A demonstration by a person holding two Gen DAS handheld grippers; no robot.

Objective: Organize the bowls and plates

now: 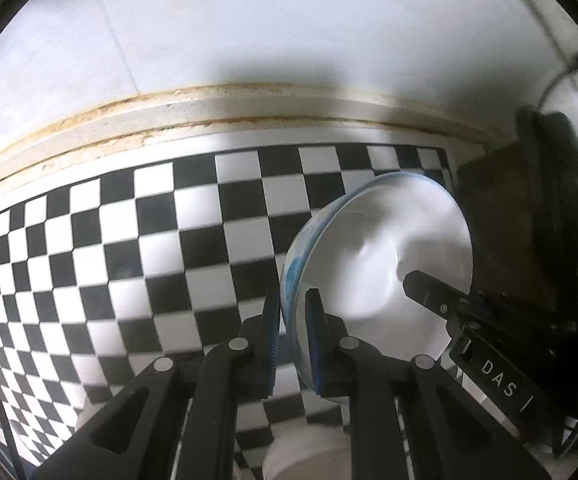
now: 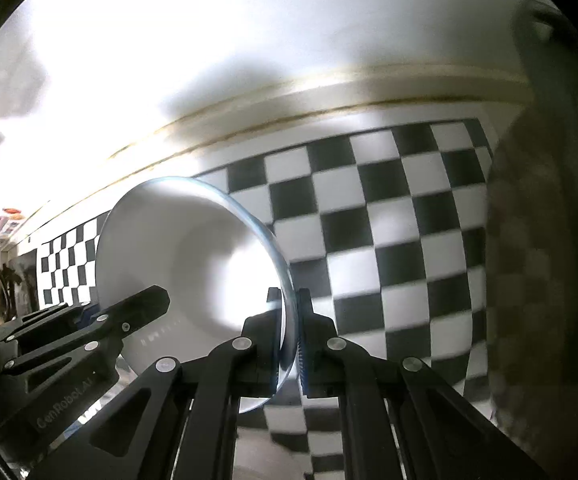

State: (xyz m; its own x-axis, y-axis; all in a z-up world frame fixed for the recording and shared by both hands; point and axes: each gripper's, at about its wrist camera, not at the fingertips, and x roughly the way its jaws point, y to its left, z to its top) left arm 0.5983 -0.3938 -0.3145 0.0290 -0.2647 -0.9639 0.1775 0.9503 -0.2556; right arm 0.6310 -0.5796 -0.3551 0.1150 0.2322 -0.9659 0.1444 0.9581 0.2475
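The white bowl (image 1: 381,256) with a blue pattern on its outer wall is held off the checkerboard mat (image 1: 129,240), tilted so its open side faces the right gripper's side. Nothing can be seen inside it; its white inner surface is bare.

The left gripper (image 1: 293,308) pinches the bowl's rim, one finger on the blue outside and the other on the inside wall, the pads pressed tight against the ceramic. In the right wrist view the right gripper (image 2: 287,306) clamps the opposite rim of the same bowl (image 2: 193,256) in the same way, one finger inside and one outside. Each gripper's tip shows in the other's view, reaching into the bowl.

Below the left gripper, part of a white round object (image 1: 301,456) lies on the mat; it is too cut off to tell whether it is a plate or another bowl. A pale raised ledge (image 1: 209,108) borders the far edge of the mat, with a white wall (image 1: 249,20) behind it
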